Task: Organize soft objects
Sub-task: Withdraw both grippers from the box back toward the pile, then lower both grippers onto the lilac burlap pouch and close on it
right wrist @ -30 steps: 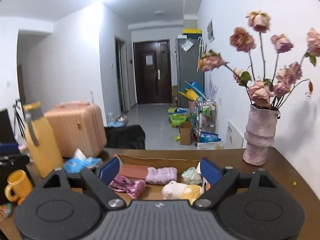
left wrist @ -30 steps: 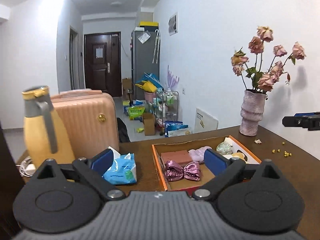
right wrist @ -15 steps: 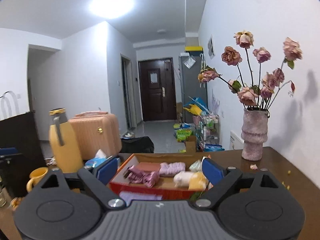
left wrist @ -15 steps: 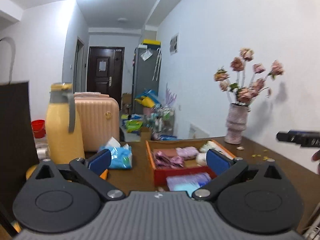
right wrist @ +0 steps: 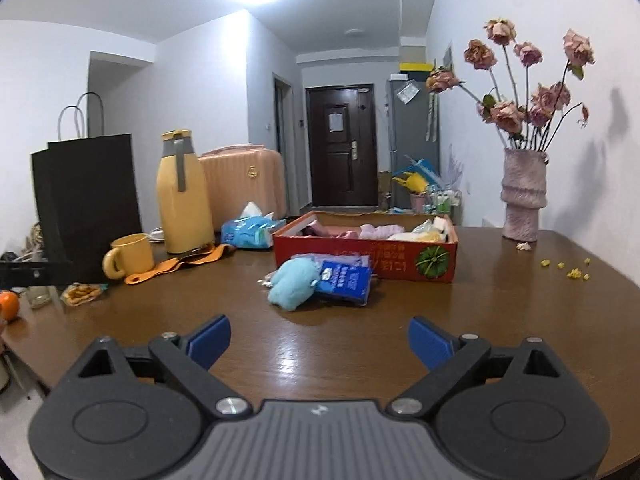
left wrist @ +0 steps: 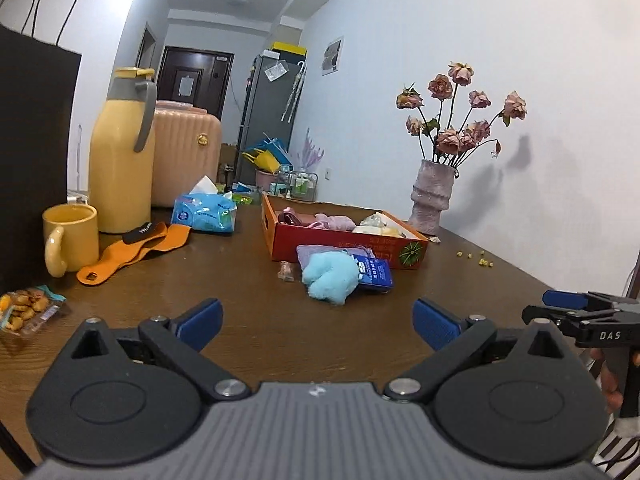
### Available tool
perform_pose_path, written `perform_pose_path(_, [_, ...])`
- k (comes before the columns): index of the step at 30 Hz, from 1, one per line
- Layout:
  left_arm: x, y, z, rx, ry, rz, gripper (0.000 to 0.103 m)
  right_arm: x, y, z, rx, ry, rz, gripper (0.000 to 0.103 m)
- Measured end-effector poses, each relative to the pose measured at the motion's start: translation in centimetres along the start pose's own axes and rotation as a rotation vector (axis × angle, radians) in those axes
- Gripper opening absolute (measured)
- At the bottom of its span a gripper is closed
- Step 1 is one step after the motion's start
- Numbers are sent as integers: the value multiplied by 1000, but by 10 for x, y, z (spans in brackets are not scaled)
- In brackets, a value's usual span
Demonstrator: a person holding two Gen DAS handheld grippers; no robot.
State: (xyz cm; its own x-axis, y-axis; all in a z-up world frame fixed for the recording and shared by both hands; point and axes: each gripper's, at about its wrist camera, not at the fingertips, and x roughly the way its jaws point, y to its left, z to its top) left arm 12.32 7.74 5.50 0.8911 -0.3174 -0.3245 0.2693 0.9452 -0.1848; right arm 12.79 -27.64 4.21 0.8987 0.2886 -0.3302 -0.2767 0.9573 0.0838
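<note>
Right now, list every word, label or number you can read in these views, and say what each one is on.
"DAS": on the right gripper, in the left wrist view.
Gold characters on the red box: too blurred to read.
White print on the blue packet: too small.
Label on the tissue pack: too small.
White print on the black tab of the orange strap: unreadable.

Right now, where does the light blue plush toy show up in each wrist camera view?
Left wrist view: the light blue plush toy lies on the table just right of centre, in front of the red box.
Right wrist view: the toy lies just left of centre, again in front of the box.
Shared landmark: the blue packet leaning against the toy's right side.
</note>
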Motion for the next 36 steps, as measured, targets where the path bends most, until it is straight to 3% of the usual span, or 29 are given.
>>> perform_pose_path(10, [63,22,5,-50,95,36,103,46,-13,5,50,60,-20,94])
perform_pose_path(13, [102,31,21,-29,117,70,100,85,-28,16,76,101,-59,91])
perform_pose_path(17, [163,36,41,4,147,65,83,118,-40,29,91,108,-54,85])
perform_pose_path(19, [201,36,51,-1,191,55,78,161,-59,45,127,116,-30,81])
perform_pose_path(21, [242,35,58,-17,228,33,77,175,-65,50,142,124,-23,74])
perform_pose_path(24, [296,28,65,-12,274,84,75,244,-82,64,184,169,13,59])
perform_pose_path(27, [336,18,64,20,309,111,74,285,-85,65,165,204,21,56])
perform_pose_path(31, [339,3,48,78,337,34,74,305,-93,50,177,247,33,56])
perform_pose_path(34, [316,-9,31,161,367,-21,77,281,-96,39,172,279,121,57])
perform_pose_path(36, [296,-13,20,160,378,-62,79,265,-94,31,161,307,164,57])
